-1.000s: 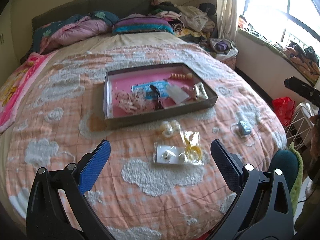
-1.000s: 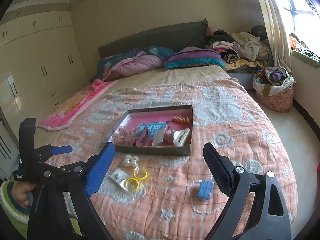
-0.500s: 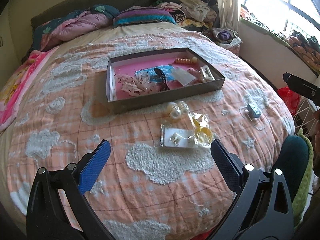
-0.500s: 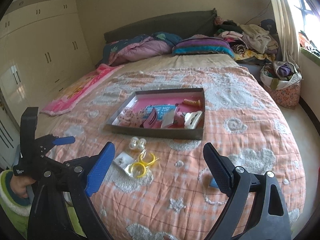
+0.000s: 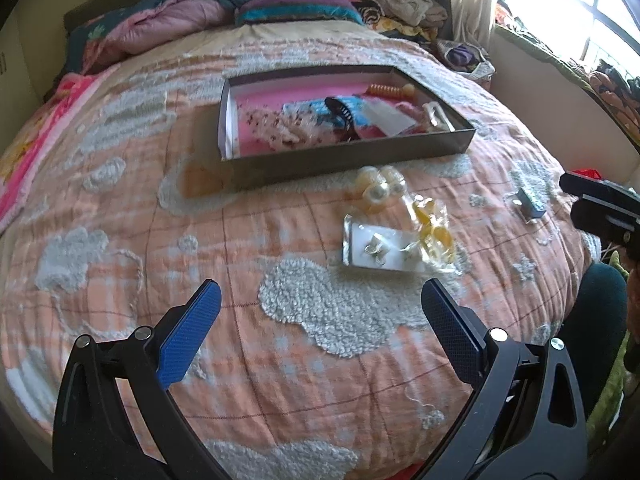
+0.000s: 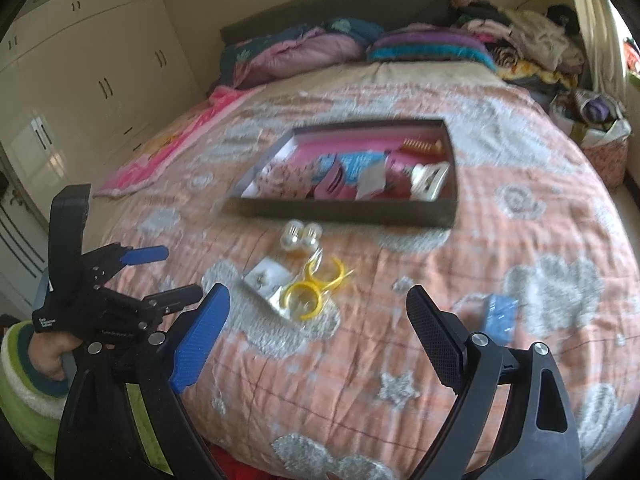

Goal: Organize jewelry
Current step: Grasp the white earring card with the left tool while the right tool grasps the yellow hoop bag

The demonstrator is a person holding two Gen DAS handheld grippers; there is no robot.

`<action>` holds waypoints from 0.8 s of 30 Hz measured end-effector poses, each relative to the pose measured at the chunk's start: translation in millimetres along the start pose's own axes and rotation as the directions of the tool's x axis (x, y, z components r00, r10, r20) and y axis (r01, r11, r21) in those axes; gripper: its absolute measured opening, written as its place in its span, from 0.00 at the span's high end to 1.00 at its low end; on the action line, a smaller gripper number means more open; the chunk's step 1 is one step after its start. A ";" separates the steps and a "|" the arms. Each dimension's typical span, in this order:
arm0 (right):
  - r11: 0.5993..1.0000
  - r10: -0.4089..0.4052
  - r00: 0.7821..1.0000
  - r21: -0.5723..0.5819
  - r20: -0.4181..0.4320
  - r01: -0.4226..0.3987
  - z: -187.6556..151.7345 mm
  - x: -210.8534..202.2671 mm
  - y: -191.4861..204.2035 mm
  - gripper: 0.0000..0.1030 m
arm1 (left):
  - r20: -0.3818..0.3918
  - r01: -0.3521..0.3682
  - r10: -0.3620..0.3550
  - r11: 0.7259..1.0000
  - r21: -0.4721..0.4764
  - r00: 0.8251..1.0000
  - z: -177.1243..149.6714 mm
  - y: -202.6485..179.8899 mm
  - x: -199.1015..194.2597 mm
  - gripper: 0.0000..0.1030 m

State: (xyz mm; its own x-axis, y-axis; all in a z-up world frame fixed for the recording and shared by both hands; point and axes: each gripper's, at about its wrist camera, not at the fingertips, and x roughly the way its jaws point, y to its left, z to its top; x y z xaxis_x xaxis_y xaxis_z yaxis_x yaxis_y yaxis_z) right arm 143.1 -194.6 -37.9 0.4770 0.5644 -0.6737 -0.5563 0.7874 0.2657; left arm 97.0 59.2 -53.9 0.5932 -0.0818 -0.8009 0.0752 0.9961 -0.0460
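Observation:
A grey tray with a pink lining (image 5: 352, 156) (image 6: 344, 212) lies on the bed with several hair and jewelry pieces inside. In front of it sit two pearly round pieces (image 5: 380, 188) (image 6: 302, 236), a white earring card (image 5: 380, 250) (image 6: 266, 278), yellow rings in clear wrap (image 5: 434, 226) (image 6: 316, 286) and a small blue box (image 5: 530, 202) (image 6: 498, 316). My left gripper (image 5: 316, 300) is open above the quilt, short of the card. My right gripper (image 6: 318, 304) is open, nothing between its fingers, near the yellow rings. The left gripper (image 6: 168, 276) also shows in the right wrist view.
The bed has an orange quilt with white cloud patches (image 5: 340, 312). Pillows and a folded duvet (image 6: 312, 46) lie at the headboard, a clothes pile (image 6: 532, 44) at the back right. White wardrobes (image 6: 80, 76) stand on the left, a window (image 5: 600, 12) on the right.
Both grippers have come lower and closer to the bed, tilting down, so the loose pieces appear larger and nearer the fingertips. Both stay open; nothing on the bed has moved.

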 end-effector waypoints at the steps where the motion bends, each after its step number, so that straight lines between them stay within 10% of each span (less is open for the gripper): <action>1: 1.000 0.005 1.000 0.004 -0.012 -0.005 -0.8 4.1 -0.4 0.13 | -0.006 0.007 -0.007 1.000 -0.004 1.000 -0.9 2.0 2.6 0.09; 24: 0.987 0.107 0.962 0.147 -0.250 -0.072 4.5 117.2 -8.5 0.25 | -0.054 0.063 -0.064 0.998 -0.016 0.997 0.4 11.9 29.5 0.18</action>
State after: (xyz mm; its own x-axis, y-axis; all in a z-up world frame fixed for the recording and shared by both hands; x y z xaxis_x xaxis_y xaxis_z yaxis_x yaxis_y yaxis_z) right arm 206.8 -134.0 -116.0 0.2298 0.5655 -0.7921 -0.4831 0.7728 0.4116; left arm 115.7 68.7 -77.9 0.5432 -0.1434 -0.8273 0.0994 0.9894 -0.1062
